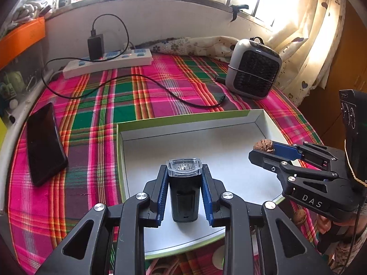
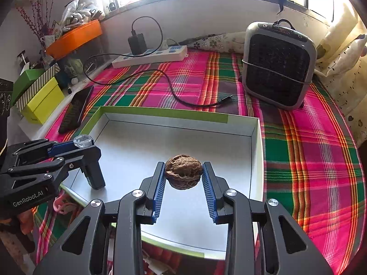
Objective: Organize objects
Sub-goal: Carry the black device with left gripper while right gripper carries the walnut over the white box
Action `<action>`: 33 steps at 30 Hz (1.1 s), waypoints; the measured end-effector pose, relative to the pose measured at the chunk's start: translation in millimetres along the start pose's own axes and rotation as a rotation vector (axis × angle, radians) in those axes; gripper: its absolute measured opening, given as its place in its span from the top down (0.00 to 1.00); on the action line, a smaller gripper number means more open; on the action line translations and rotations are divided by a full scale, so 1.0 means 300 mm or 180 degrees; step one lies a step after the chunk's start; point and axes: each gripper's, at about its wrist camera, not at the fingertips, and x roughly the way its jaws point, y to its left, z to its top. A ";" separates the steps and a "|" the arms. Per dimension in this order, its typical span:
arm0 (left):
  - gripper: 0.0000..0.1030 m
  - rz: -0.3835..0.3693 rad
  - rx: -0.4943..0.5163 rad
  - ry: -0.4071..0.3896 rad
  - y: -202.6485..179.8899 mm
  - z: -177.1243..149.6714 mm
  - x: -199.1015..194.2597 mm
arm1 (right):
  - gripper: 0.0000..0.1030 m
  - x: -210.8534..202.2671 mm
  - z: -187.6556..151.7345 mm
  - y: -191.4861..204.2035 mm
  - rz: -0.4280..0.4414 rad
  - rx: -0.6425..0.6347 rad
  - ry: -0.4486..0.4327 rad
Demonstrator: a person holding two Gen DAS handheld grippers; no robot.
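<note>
- I counted one flashlight (image 1: 184,189), two walnuts, one box lid (image 1: 183,116).
- My left hand-held gripper (image 1: 184,176) clamped the flashlight, long axis toward twelve o'clock, lens leading, over the lid.
- My right hand-held gripper (image 2: 183,175) pinched one walnut (image 2: 183,174) above it.

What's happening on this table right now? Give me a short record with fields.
Left gripper: shut on a small black flashlight
Right gripper: shut on a walnut
Box: open, white inside, nothing lying in it; both grippers are over it
Phone: flat on the plaid cloth, left of the box
Heater: upright behind the box
</note>
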 end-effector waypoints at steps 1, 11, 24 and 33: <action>0.76 0.0011 0.0017 0.0004 -0.001 0.004 0.009 | 0.68 0.009 0.004 0.001 -0.0002 -0.0006 0.0016; 0.76 0.0040 0.0019 0.0141 0.011 0.040 0.107 | 0.68 0.083 0.041 0.000 -0.0037 -0.0034 0.0112; 0.76 0.0100 0.0076 0.0203 0.022 0.094 0.177 | 0.68 0.158 0.080 0.007 -0.0113 -0.0070 0.0197; 0.76 0.0089 0.0096 0.0261 0.012 0.101 0.205 | 0.68 0.180 0.103 0.025 -0.0206 -0.0138 0.0224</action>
